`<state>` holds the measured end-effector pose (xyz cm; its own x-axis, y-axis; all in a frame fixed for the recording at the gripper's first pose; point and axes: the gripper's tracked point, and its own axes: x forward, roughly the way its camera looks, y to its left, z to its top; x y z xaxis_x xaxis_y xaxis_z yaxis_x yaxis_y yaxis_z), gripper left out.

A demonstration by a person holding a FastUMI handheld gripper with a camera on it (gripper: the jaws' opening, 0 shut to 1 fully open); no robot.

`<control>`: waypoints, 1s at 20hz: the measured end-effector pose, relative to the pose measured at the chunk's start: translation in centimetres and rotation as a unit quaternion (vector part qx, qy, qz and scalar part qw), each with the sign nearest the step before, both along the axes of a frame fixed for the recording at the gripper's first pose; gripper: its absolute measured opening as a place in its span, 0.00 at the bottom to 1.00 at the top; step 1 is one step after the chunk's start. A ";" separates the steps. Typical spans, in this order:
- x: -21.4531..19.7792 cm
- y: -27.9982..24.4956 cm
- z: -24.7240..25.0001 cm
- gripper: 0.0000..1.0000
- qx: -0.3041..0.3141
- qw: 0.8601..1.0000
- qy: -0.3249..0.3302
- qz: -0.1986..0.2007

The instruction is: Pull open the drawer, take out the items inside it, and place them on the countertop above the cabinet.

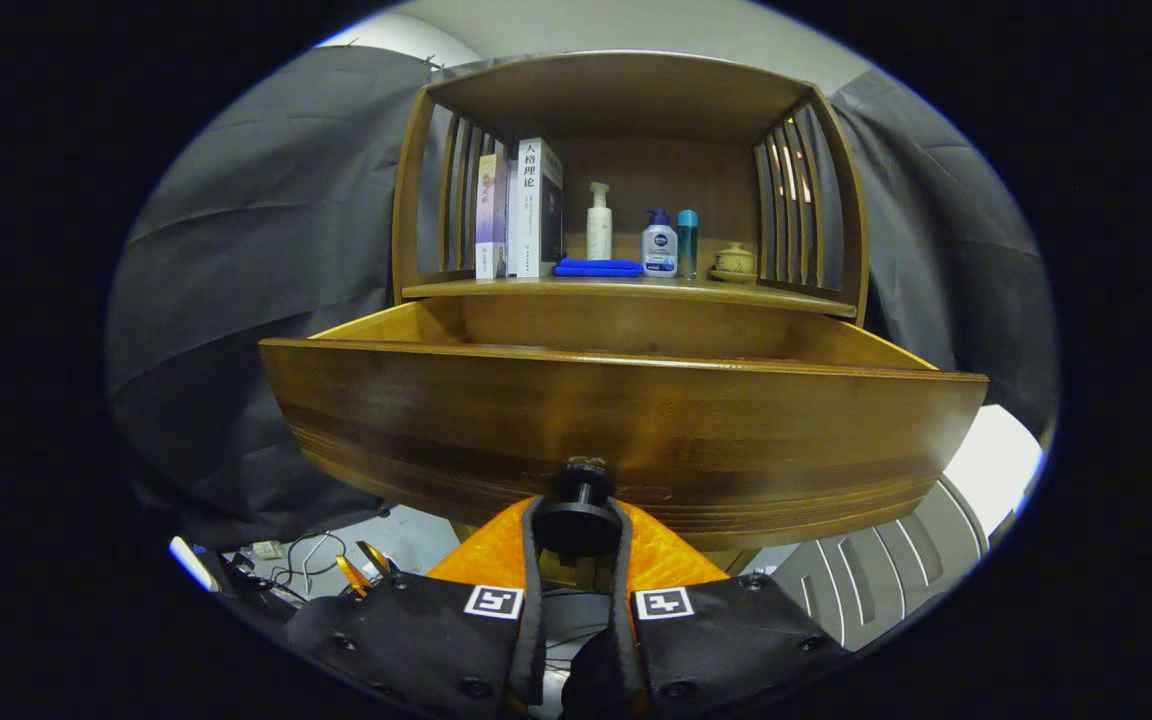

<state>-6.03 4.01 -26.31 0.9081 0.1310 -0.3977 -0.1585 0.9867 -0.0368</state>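
Observation:
The wooden drawer [626, 425] stands pulled out from the cabinet, its front panel close ahead of me. Its inside is hidden behind the front panel from this low angle. A black round knob [581, 515] sticks out of the panel's lower middle. My gripper [579, 525] is shut on that knob, with the orange fingers [496, 555] pressing on it from both sides. Above the drawer runs the countertop [626, 289], under a wooden hutch.
On the countertop stand two books [526, 210], a white pump bottle [599, 222], a folded blue cloth [598, 267], a white-and-blue bottle [659, 245], a teal bottle [687, 243] and a small lidded jar [735, 262]. Cables [306, 560] lie on the floor to the lower left.

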 end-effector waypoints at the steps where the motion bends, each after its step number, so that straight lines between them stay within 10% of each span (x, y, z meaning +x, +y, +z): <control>1: 0.0 0.0 -0.1 0.27 0.002 1.000 0.002 0.000; 14: -1.2 -0.3 8.2 0.99 -0.022 0.997 -0.058 0.036; 20: 1.9 -0.5 14.5 0.99 -0.046 0.994 -0.080 0.058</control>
